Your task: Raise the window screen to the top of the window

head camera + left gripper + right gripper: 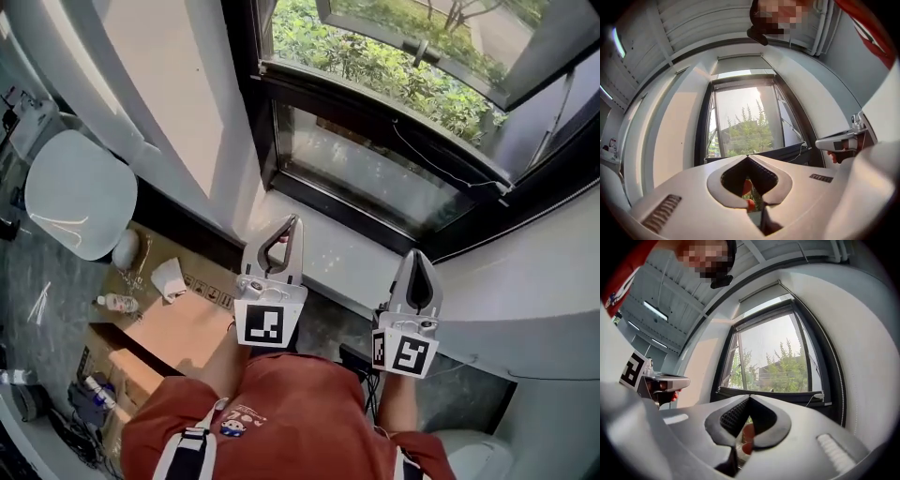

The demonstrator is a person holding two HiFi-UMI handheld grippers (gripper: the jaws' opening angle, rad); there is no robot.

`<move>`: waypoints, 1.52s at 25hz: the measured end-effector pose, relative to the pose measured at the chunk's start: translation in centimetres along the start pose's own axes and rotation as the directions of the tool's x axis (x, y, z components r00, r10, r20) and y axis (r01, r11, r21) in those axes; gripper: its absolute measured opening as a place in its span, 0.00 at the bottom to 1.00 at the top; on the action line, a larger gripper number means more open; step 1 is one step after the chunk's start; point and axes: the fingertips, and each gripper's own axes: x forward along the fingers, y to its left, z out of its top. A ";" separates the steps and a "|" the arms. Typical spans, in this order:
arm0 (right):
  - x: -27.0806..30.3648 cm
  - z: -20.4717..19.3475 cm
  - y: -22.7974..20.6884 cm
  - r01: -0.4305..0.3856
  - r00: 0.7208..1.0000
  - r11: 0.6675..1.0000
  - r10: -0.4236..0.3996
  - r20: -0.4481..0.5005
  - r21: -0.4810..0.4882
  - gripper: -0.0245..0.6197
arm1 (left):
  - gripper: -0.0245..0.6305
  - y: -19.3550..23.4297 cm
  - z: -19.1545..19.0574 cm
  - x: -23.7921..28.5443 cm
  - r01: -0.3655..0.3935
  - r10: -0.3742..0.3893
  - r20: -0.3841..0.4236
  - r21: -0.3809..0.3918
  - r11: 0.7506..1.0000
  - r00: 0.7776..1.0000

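Currently the screen sits high on the window, a pale band whose long axis runs left to right across the frame's top. The left tool and right tool are each pressed together on nothing. They are side by side near the sill, pointing toward the window.

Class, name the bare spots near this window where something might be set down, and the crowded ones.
Bare: the white ledge under the window frame, between left gripper and right gripper. Crowded: the cardboard at lower left, with a bottle and crumpled paper.
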 end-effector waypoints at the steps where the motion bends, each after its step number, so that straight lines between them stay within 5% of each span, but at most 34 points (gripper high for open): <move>1: 1.1 -0.2 0.3 0.013 1.000 1.000 -0.013 -0.006 -0.004 0.05 | 0.05 0.8 -0.3 1.1 0.014 -0.014 -0.002 -0.013 1.000 1.000; 8: 7.7 -0.7 1.7 0.114 0.993 0.992 -0.115 -0.030 -0.047 0.05 | 0.05 5.2 -2.2 8.1 0.133 -0.134 -0.007 -0.040 0.990 0.991; 19: 9.5 -0.8 0.2 0.257 0.962 0.960 -0.265 -0.060 -0.116 0.05 | 0.05 5.0 -2.9 13.9 0.285 -0.284 0.026 -0.097 0.953 0.958; 38: 12.2 -0.8 -4.8 0.264 0.964 0.959 -0.265 0.009 -0.099 0.05 | 0.05 2.3 -1.9 18.5 0.295 -0.293 0.045 -0.053 0.954 0.955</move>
